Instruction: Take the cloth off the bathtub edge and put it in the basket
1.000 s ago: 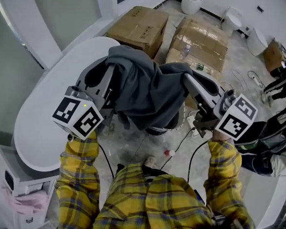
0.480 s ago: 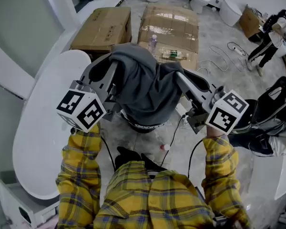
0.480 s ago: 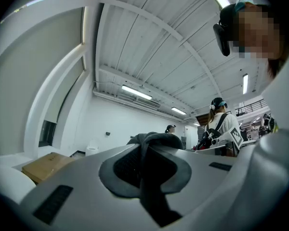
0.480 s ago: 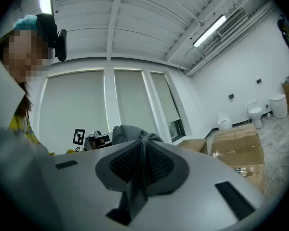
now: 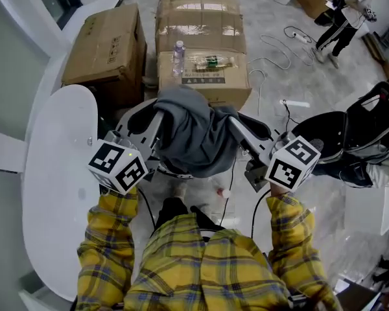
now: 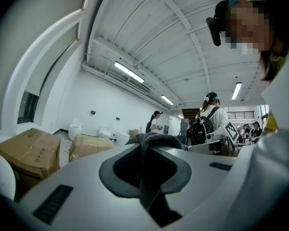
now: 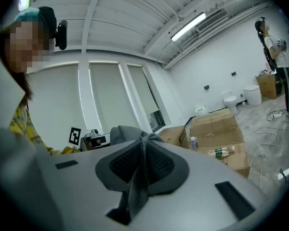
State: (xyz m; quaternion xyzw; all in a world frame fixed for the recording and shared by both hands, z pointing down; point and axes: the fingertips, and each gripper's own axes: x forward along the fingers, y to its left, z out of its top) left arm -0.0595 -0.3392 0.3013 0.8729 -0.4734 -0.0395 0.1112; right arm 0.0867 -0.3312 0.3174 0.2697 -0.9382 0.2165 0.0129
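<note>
The grey cloth (image 5: 196, 135) hangs bunched between my two grippers, above the floor beside the white bathtub (image 5: 52, 173). My left gripper (image 5: 161, 109) is shut on its left part, and a grey fold (image 6: 149, 143) is pinched between those jaws. On the cloth's right part my right gripper (image 5: 236, 120) is shut, with a twisted strip of cloth (image 7: 140, 165) running down between its jaws. Under the hanging cloth a dark round rim shows, likely the basket (image 5: 175, 172); the cloth hides most of it.
Two cardboard boxes (image 5: 107, 44) (image 5: 201, 37) stand beyond the cloth, with bottles (image 5: 178, 52) on the larger one. Cables (image 5: 272, 50) lie on the floor. A black bag (image 5: 356, 135) sits at the right, and a person (image 5: 347, 8) stands at the far right.
Both grippers have sunk with the cloth and moved away from the tub's end toward the boxes. The cloth now hangs lower over the dark rim.
</note>
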